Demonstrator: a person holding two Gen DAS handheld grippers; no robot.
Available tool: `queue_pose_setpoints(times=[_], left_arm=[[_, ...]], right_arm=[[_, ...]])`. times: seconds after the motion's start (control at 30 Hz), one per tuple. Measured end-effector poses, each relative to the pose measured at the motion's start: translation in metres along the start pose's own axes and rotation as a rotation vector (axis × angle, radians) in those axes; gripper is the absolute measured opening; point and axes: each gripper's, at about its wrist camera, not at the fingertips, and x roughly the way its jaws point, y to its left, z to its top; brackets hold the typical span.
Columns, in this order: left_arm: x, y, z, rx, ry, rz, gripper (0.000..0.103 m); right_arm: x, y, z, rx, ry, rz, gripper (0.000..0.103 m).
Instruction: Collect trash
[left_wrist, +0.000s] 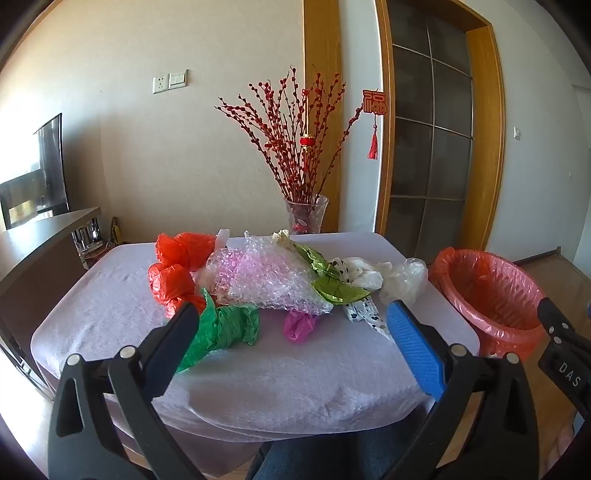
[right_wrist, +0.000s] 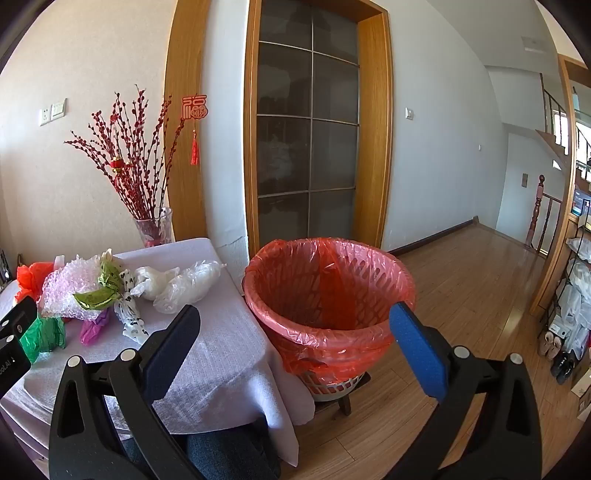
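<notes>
A heap of trash lies on the white-clothed table (left_wrist: 314, 373): red plastic bag (left_wrist: 175, 269), bubble wrap (left_wrist: 266, 280), crumpled green paper (left_wrist: 225, 326), a pink scrap (left_wrist: 300, 325), green foil (left_wrist: 334, 284), a spotted wrapper (left_wrist: 364, 314) and clear bags (left_wrist: 402, 277). My left gripper (left_wrist: 291, 314) stands open in front of the heap, nothing between its fingers. A bin with a red liner (right_wrist: 328, 295) stands right of the table. My right gripper (right_wrist: 295, 314) hangs open before the bin, holding nothing. The clear bags (right_wrist: 188, 284) and green foil (right_wrist: 98, 295) also show in the right wrist view.
A glass vase of red branches (left_wrist: 306, 214) stands at the table's far edge against the wall. A dark cabinet (left_wrist: 40, 240) with a screen is left of the table. A door (right_wrist: 308, 125) is behind the bin; wooden floor (right_wrist: 461, 280) and a rack with shoes (right_wrist: 557, 350) lie right.
</notes>
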Motion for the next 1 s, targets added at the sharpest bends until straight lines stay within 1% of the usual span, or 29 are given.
queue_pose_setpoints(times=[1.0], left_arm=[[0.0005, 0.0002, 0.0000, -0.003, 0.009, -0.001, 0.099]], right_arm=[[0.0013, 0.0048, -0.0001, -0.006, 0.005, 0.000, 0.101]])
